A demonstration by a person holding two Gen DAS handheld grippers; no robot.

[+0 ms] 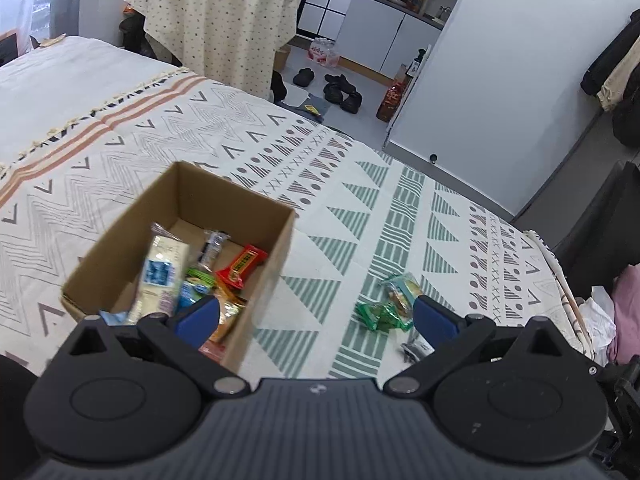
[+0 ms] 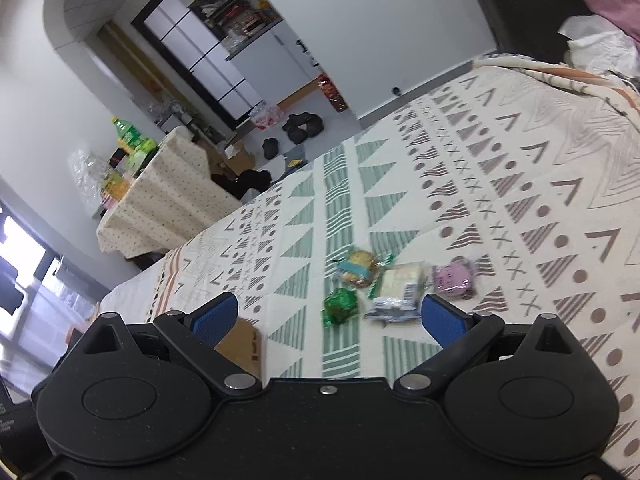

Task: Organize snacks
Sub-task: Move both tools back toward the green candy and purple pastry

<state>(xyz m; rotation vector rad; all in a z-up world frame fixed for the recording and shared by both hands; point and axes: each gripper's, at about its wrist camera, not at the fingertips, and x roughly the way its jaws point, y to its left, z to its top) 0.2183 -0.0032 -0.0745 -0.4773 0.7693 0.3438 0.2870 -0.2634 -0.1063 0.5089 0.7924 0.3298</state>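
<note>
Left gripper (image 1: 316, 316) is spread wide, blue pads far apart, nothing between them and nothing touched. It hangs above the near right corner of the cardboard box (image 1: 264, 264), left pad (image 1: 200, 314) over the box interior, right pad (image 1: 434, 316) over the loose snacks outside.

Cardboard box sits on the patterned bedspread (image 1: 320, 184), top open. Inside: a pale cracker pack with blue label (image 1: 162, 268), a red wrapper (image 1: 242, 266), a clear-wrapped dark item (image 1: 214, 246), an orange pack (image 1: 226, 316) near the front wall (some items blurred, can't read them).

Right of the box, apart from it, on the bedspread: green wrapped snack (image 1: 378, 314) and a teal-edged biscuit pack (image 1: 402, 290) touching it.

Right gripper (image 2: 330, 320) is also fully spread and empty, held above the bedspread. Ahead of its pads lies the loose cluster: green foil snack (image 2: 340, 306), round biscuit pack with teal band (image 2: 360, 266), pale sandwich-style pack (image 2: 402, 280), silver wrapper (image 2: 390, 306) just below it, purple pack (image 2: 454, 278) just right of those. A corner of the box (image 2: 242, 346) shows under the left pad (image 2: 214, 316).
</note>
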